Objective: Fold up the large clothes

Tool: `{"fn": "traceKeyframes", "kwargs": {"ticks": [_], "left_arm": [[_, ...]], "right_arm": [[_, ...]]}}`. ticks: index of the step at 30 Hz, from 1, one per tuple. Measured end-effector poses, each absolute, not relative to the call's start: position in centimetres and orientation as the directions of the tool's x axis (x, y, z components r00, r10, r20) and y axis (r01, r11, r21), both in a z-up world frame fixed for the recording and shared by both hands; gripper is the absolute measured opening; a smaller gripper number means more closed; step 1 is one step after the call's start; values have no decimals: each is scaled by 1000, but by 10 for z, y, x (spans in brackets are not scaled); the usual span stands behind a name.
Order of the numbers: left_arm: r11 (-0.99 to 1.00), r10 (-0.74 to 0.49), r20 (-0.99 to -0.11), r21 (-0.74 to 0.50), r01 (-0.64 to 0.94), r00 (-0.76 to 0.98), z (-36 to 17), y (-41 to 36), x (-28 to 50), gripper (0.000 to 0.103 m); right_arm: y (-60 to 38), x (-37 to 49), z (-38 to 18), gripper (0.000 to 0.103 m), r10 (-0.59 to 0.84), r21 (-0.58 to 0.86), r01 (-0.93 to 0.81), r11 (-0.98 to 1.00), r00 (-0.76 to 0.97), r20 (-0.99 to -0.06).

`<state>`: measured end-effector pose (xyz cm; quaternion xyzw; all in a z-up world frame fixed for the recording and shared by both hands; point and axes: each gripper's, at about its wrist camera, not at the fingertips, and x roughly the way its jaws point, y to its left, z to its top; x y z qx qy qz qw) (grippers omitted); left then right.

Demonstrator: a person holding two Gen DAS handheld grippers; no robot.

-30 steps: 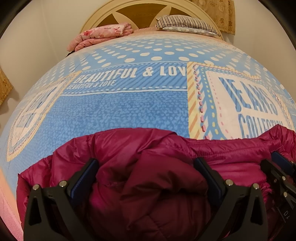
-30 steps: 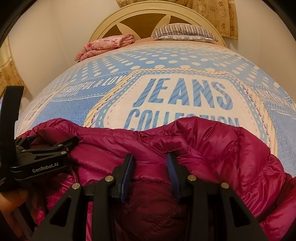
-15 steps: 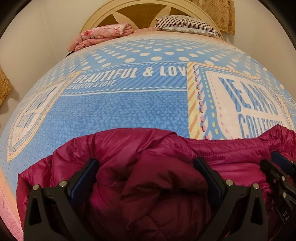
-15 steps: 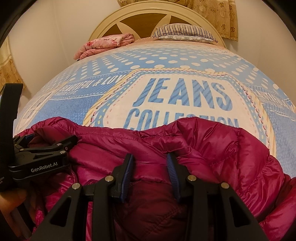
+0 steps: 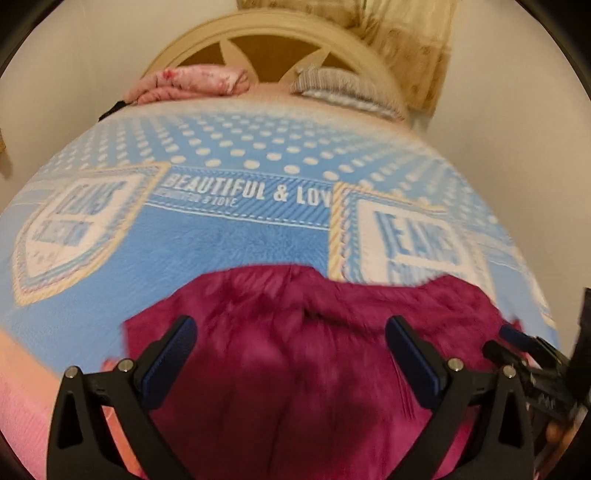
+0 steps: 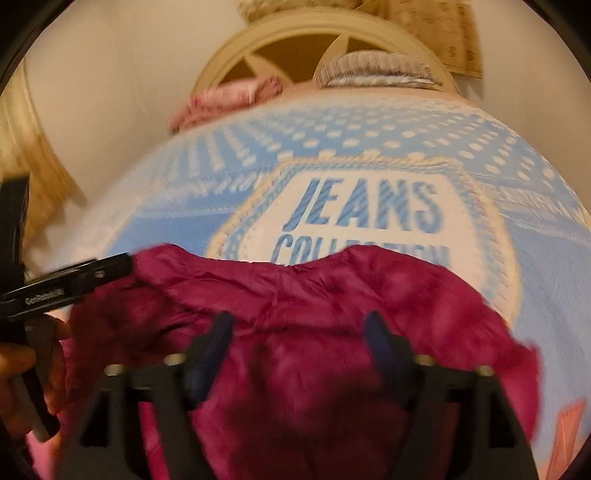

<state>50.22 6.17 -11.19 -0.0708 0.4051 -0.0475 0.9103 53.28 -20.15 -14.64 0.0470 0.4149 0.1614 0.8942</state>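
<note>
A magenta puffer jacket [image 5: 295,332] lies bunched on the near end of a bed with a blue "JEANS COLLECTION" blanket [image 5: 236,243]. My left gripper [image 5: 290,343] is open above the jacket, its jaws wide apart with nothing between them. My right gripper [image 6: 297,338] is open too, over the jacket's right half [image 6: 388,295]. The left gripper shows at the left edge of the right wrist view [image 6: 70,280], and the right gripper at the right edge of the left wrist view [image 5: 532,354]. Both views are motion-blurred.
Folded pink bedding [image 5: 192,83] and a striped pillow [image 5: 343,88] lie at the head of the bed, against a cream headboard [image 5: 273,33]. Pale walls flank the bed, and a yellow curtain [image 6: 436,22] hangs behind the headboard.
Both grippers have lifted up and back from the jacket. The right jaws have opened wider. The jacket now lies lower in both views.
</note>
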Motion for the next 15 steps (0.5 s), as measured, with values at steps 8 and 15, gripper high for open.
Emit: {"fn": "traceKeyframes", "kwargs": {"ticks": [8, 15], "left_arm": [[987, -155, -706, -89, 130, 691, -120, 118, 317, 103], [988, -150, -730, -92, 122, 667, -157, 163, 199, 103]], "right_arm": [[-278, 383, -128, 77, 336, 286, -179, 941, 583, -740], [-326, 245, -145, 77, 304, 282, -126, 951, 542, -784]]}}
